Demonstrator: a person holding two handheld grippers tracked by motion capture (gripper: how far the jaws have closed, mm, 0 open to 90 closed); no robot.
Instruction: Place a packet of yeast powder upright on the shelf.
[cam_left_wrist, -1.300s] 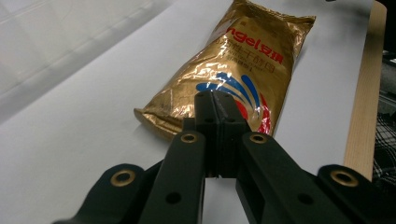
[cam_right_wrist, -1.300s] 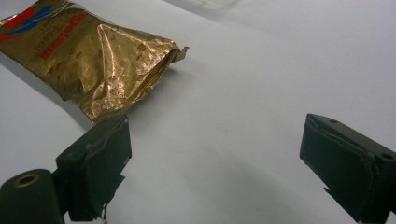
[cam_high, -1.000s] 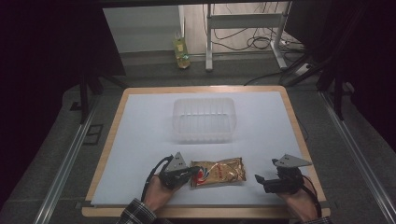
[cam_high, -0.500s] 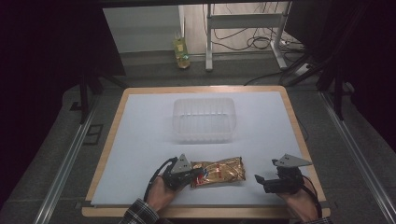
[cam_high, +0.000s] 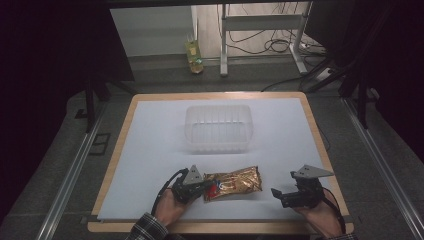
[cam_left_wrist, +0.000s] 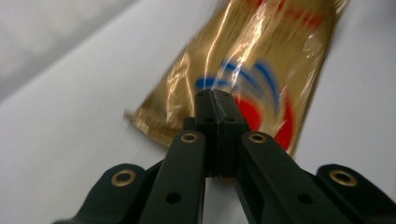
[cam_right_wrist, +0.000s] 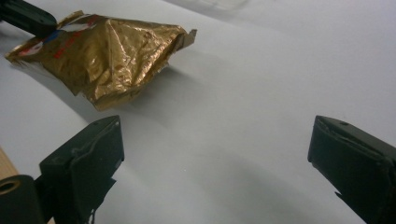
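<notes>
A gold foil snack packet (cam_high: 237, 181) with a red and blue logo lies flat on the white sheet near the front edge. My left gripper (cam_high: 206, 186) is at the packet's left end. In the left gripper view its jaws (cam_left_wrist: 214, 95) are pressed together, tips over the packet (cam_left_wrist: 280, 56) by the logo, with no film showing between them. My right gripper (cam_high: 276, 194) rests to the right of the packet, apart from it. The right gripper (cam_right_wrist: 215, 140) is open wide with only bare sheet between its jaws, and the crinkled packet (cam_right_wrist: 112, 51) lies ahead to its left.
A clear plastic tub (cam_high: 217, 127) stands upright in the middle of the sheet, beyond the packet. The wooden board's rim (cam_high: 120, 145) frames the white sheet. A yellow-green bottle (cam_high: 194, 55) stands on the floor past the table's far edge.
The left hand has shifted slightly, bringing its gripper tips onto the packet's left end. The right gripper and the packet have stayed put.
</notes>
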